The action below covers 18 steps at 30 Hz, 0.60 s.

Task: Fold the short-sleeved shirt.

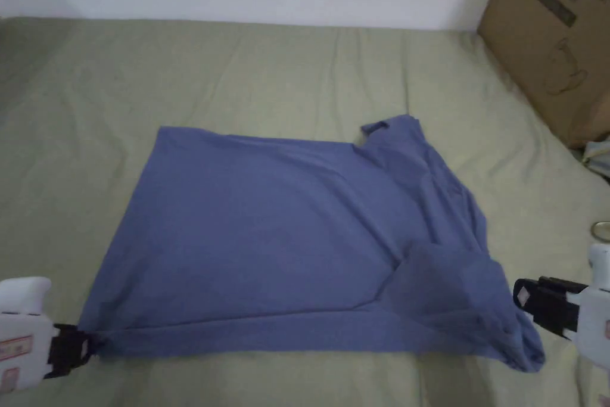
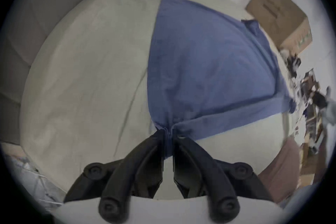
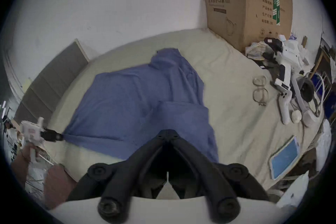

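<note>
A blue short-sleeved shirt [image 1: 286, 235] lies spread on the green bed sheet [image 1: 268, 74], hem to the left and collar to the right. One sleeve is folded over near the lower right corner. My left gripper [image 1: 83, 345] is shut on the shirt's near hem corner; in the left gripper view the cloth [image 2: 209, 68] bunches between the jaws [image 2: 168, 132]. My right gripper [image 1: 517, 298] hovers just right of the folded sleeve. In the right gripper view its jaws [image 3: 168, 132] meet tip to tip above the shirt [image 3: 127, 100], with no cloth between them. The left gripper [image 3: 61, 137] also appears there, pulling the hem taut.
A cardboard box [image 1: 554, 39] stands at the bed's far right corner against the white wall. Eyeglasses [image 3: 260, 91], white devices with cables [image 3: 283, 68] and a blue-screened tablet [image 3: 284, 157] lie along the bed's right side. Bare sheet extends beyond and left of the shirt.
</note>
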Available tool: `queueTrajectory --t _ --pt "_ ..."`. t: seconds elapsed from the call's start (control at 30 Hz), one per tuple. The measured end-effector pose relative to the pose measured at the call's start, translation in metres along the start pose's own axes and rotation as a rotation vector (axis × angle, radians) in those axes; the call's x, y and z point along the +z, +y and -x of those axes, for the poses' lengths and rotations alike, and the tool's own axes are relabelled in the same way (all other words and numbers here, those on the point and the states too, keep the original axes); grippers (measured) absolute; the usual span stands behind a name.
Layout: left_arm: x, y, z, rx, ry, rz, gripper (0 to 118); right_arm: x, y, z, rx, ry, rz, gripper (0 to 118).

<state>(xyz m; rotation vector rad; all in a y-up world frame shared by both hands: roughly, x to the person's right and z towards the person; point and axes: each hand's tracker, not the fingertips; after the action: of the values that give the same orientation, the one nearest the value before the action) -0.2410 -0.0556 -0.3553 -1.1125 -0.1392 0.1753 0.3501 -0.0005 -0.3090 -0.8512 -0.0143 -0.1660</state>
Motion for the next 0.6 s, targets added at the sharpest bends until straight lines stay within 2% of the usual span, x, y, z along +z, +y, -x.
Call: queueTrajectory --t 0.07,0.1,0.13,0.17,0.2,0.3,0.43,0.47,0.5,0.57,0.6 --pt "0.006 -0.003 -0.003 -0.03 0.012 0.001 8 -0.014 -0.004 -0.014 0.014 -0.023 0.097 2" --pt "0.013 -0.003 -0.008 -0.033 0.012 -0.008 8 -0.021 -0.007 -0.02 0.012 -0.032 0.122 15" --pt "0.015 -0.002 -0.007 -0.026 0.006 -0.012 8 -0.032 -0.011 -0.032 0.02 -0.043 0.146 40" --pt "0.015 0.0 -0.007 -0.009 -0.008 -0.006 8 -0.04 -0.013 -0.033 0.034 -0.053 0.181 86" --pt "0.016 0.001 -0.005 0.011 -0.014 0.0 8 -0.051 -0.015 -0.033 0.058 -0.072 0.224 105" --pt "0.017 0.005 -0.008 0.041 -0.024 0.001 8 -0.07 -0.021 -0.029 0.089 -0.042 0.245 106" --pt "0.012 0.003 -0.017 -0.004 0.031 0.036 8 -0.088 -0.02 -0.021 0.13 -0.052 0.237 105" --pt "0.011 0.002 -0.019 -0.018 0.037 0.039 8 -0.09 -0.019 -0.019 0.138 -0.054 0.23 94" --pt "0.011 0.002 -0.019 -0.024 0.036 0.042 8 -0.089 -0.018 -0.018 0.148 -0.048 0.218 70" --pt "0.011 0.002 -0.019 -0.02 0.038 0.043 8 -0.087 -0.016 -0.016 0.172 -0.024 0.2 47" --pt "0.011 0.002 -0.019 -0.011 0.033 0.043 8 -0.09 -0.016 -0.015 0.194 -0.009 0.222 47"
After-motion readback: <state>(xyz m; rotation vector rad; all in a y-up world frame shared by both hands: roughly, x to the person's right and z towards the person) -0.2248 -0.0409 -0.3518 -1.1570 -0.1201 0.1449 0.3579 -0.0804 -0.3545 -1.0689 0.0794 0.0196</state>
